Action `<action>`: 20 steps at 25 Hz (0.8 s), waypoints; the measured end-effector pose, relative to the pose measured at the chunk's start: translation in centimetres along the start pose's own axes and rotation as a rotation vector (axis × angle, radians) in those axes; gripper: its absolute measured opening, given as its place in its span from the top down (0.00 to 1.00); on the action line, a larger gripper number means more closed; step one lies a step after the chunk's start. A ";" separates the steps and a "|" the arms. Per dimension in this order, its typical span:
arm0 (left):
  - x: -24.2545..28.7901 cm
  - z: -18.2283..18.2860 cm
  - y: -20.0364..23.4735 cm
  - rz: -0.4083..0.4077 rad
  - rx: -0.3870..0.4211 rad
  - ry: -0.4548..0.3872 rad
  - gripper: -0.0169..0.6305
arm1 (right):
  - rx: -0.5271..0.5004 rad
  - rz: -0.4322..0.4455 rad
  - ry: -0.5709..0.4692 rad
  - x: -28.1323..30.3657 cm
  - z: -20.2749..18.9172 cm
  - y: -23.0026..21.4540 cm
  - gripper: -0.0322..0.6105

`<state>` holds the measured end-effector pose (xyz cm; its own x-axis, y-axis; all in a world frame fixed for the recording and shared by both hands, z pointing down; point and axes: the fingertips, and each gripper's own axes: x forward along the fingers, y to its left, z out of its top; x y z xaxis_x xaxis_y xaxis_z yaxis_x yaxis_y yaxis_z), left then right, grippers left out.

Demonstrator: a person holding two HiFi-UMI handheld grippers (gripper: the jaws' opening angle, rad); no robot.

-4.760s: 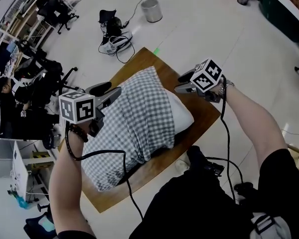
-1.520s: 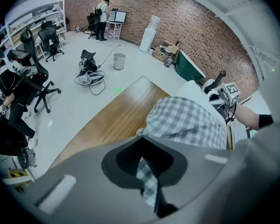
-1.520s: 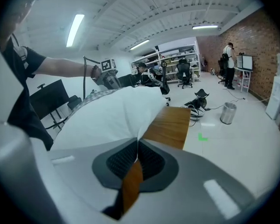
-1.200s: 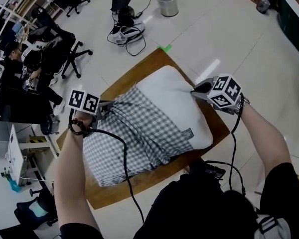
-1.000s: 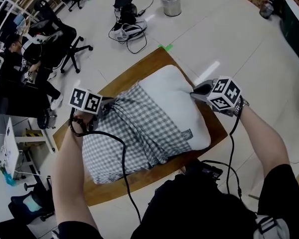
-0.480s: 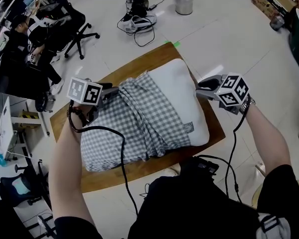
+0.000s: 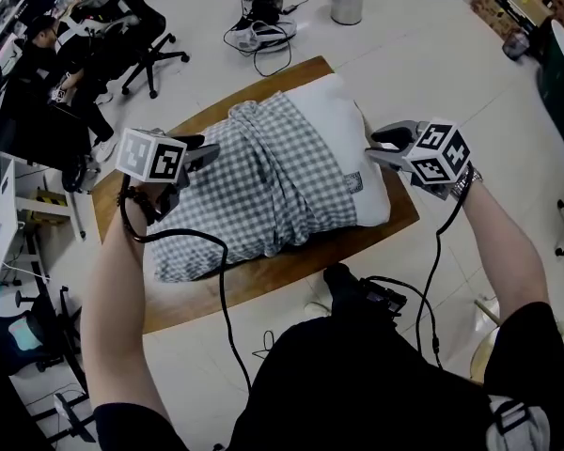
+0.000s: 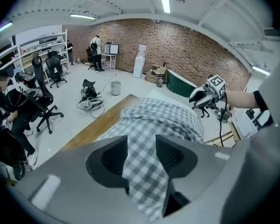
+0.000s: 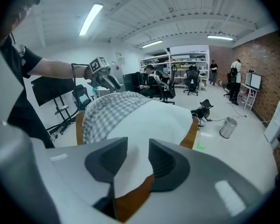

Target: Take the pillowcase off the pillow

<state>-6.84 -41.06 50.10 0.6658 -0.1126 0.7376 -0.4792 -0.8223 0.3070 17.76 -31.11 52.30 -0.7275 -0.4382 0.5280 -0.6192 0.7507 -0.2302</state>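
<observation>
Pillowcase (image 7: 263, 186): grey-and-white check, rumpled in folds, lying on the wooden table (image 7: 197, 294) over the left part of the white pillow (image 7: 343, 125), whose right end is bare. The left gripper (image 7: 210, 154) hangs over the case and the right gripper (image 7: 374, 147) over the bare corner, probably so that one pulls while the other anchors. Both sets of fingers have just been opening and stand apart. Check cloth shows between the left pair and pillow between the right, neither pinched.

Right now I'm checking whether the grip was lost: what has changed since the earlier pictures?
Both grippers' jaws have just been opening: the left gripper lets go of the pillowcase, cloth still between its jaws; the right gripper releases the pillow. Both lifted a little. Unchanged: pillow on the wooden board, case half on.
</observation>
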 end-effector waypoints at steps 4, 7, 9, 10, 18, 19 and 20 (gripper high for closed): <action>-1.8 -2.7 -3.6 -0.005 0.011 -0.038 0.67 | -0.040 -0.014 0.020 -0.7 -1.1 4.3 0.70; -2.7 -4.9 -6.4 -0.002 0.017 -0.083 0.66 | -0.063 -0.027 0.032 -0.7 -2.9 7.0 0.66; -3.9 -5.4 -8.7 0.040 0.037 -0.111 0.66 | -0.081 -0.036 0.042 -0.8 -4.1 8.4 0.64; -4.3 -5.8 -9.7 0.059 0.037 -0.119 0.66 | -0.093 -0.042 0.049 -0.9 -4.6 9.0 0.63; -2.9 -11.3 -16.3 0.040 -0.013 -0.263 0.62 | -0.261 -0.148 0.087 0.6 -7.8 12.7 0.57; -2.4 -12.1 -17.0 0.030 -0.026 -0.283 0.61 | -0.297 -0.173 0.092 0.9 -8.3 13.2 0.57; -1.9 -13.0 -17.5 0.023 -0.039 -0.301 0.60 | -0.337 -0.199 0.099 1.2 -8.7 13.6 0.56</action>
<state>-7.10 -19.19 51.11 0.7912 -0.2959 0.5352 -0.5137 -0.7964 0.3192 11.00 -17.12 56.96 -0.5608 -0.5537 0.6156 -0.6017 0.7833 0.1565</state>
